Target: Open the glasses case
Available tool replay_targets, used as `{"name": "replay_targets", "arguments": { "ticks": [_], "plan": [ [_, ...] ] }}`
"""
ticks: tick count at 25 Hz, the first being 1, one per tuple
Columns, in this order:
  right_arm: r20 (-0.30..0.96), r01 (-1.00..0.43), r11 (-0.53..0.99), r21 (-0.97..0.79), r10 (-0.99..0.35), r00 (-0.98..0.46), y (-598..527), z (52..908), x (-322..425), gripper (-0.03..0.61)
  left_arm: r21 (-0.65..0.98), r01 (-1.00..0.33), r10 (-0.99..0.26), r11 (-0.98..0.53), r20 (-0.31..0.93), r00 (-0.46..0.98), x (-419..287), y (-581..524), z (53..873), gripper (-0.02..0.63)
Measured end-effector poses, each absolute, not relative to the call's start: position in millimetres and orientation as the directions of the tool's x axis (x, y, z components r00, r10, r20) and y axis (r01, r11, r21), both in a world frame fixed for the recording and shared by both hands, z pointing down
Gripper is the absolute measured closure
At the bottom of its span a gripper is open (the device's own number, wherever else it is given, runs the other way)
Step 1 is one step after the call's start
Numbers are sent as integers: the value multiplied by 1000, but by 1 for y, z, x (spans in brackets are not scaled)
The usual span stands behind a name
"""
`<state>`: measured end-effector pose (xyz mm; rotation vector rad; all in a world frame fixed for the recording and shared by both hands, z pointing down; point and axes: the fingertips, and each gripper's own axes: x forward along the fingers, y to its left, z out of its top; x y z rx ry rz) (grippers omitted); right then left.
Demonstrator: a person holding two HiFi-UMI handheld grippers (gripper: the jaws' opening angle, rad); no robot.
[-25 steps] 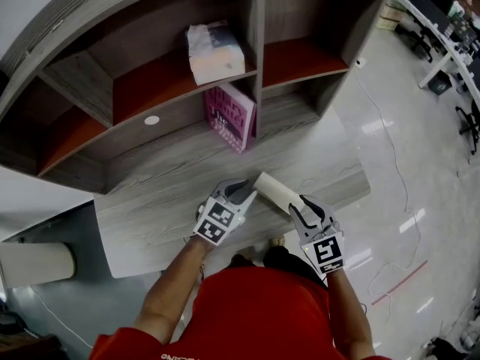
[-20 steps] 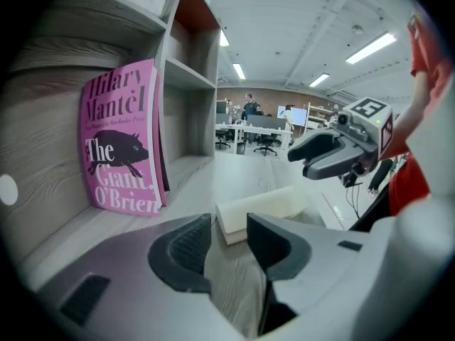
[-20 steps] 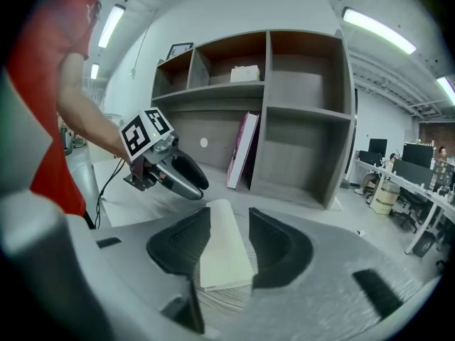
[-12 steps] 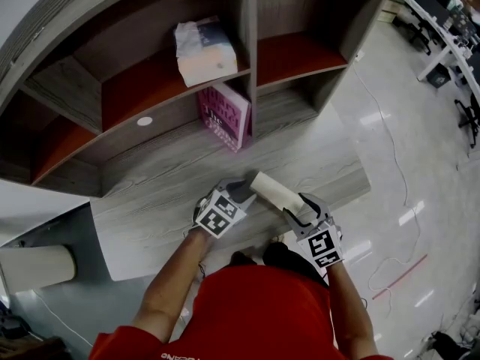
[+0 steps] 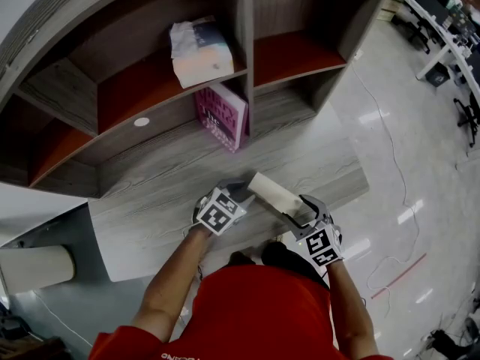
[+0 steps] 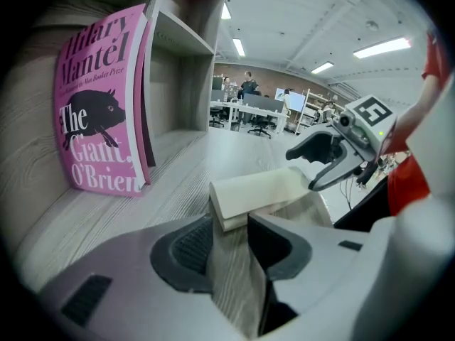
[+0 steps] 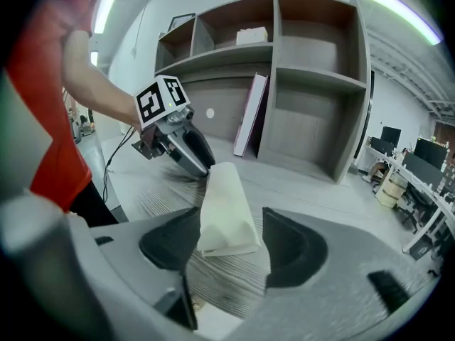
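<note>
One large shelf unit (image 5: pixel 247 66) backs the wooden desk (image 5: pixel 150 201), with a pink book (image 5: pixel 223 115) propped against its upright; the cream glasses case (image 5: pixel 274 192) lies shut on the desk near the front edge, one end toward each claw, probably so both can work the lid; the left gripper (image 6: pixel 229 222) is spread wide at one end; the right gripper (image 7: pixel 231 215) is opening, the other end loose between its jaws.

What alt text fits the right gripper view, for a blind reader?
A cream glasses case lies on a grey desk, its near end between the right tongs, which are opening. The left tongs sit at its far end; a pink book leans behind.
</note>
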<state>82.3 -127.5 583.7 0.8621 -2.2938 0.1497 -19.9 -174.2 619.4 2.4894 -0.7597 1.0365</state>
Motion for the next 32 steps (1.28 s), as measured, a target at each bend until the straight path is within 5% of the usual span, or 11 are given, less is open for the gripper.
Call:
{"name": "replay_targets", "arguments": {
  "ticks": [16, 32],
  "plan": [
    [675, -571, 808, 144, -502, -540, -125, 599, 81, 299, 119, -594, -325, -796, 743, 585, -14, -171, 620, 497],
    [551, -657, 744, -121, -501, -668, -138, 573, 92, 372, 130, -597, -323, -791, 741, 589, -14, -171, 620, 499]
  ]
}}
